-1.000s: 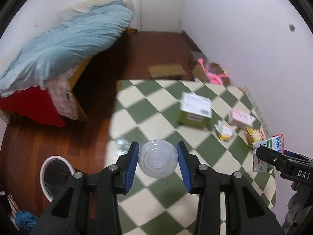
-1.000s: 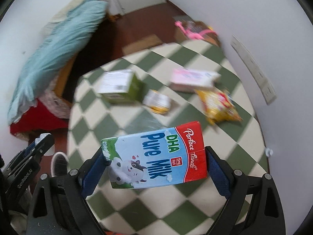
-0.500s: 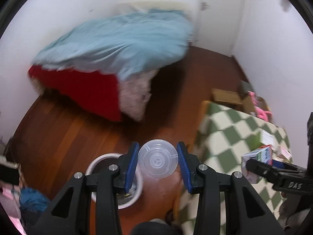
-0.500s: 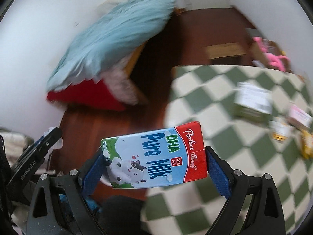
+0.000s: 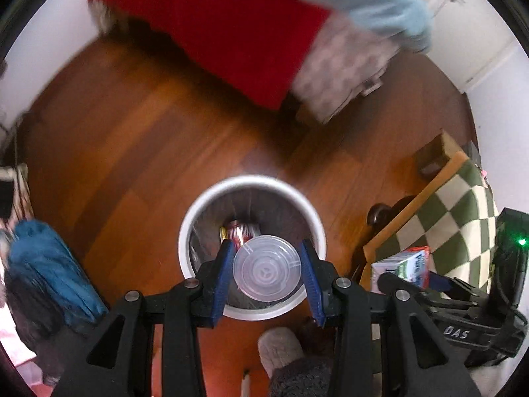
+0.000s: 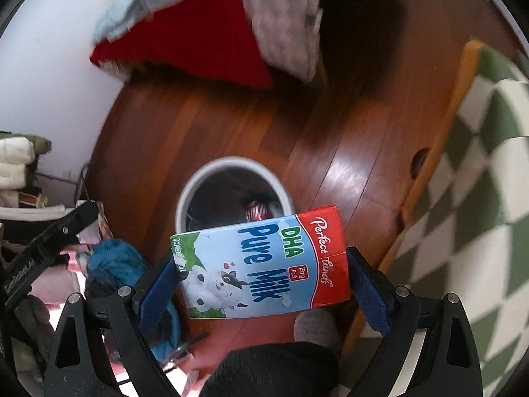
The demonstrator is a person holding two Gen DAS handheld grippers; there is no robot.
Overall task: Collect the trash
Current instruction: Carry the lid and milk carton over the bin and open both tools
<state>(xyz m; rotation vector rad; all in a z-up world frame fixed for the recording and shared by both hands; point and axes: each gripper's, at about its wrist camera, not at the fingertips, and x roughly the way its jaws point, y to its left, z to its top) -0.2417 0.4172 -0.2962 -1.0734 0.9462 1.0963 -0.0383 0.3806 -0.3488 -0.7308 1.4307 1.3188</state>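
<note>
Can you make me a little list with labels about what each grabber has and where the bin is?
left hand-held gripper: shut on clear plastic lid
right hand-held gripper: shut on milk carton, printed side facing the camera
trash bin: white, round, on the wooden floor, right below the lid
inside bin: a red and white wrapper or can, too blurred to tell
checkered table: beside the bin

Past the jaws a red blanket [image 5: 238,39] spills off a bed, a pale blue quilt [image 5: 380,3] heaped on top of it. The wooden floor [image 5: 132,139] runs underneath. Off to the right of the jaws stands a table with a green-and-cream checked cloth [image 5: 456,218]. Left of them lies a blue bundle of cloth [image 5: 49,264].
</note>
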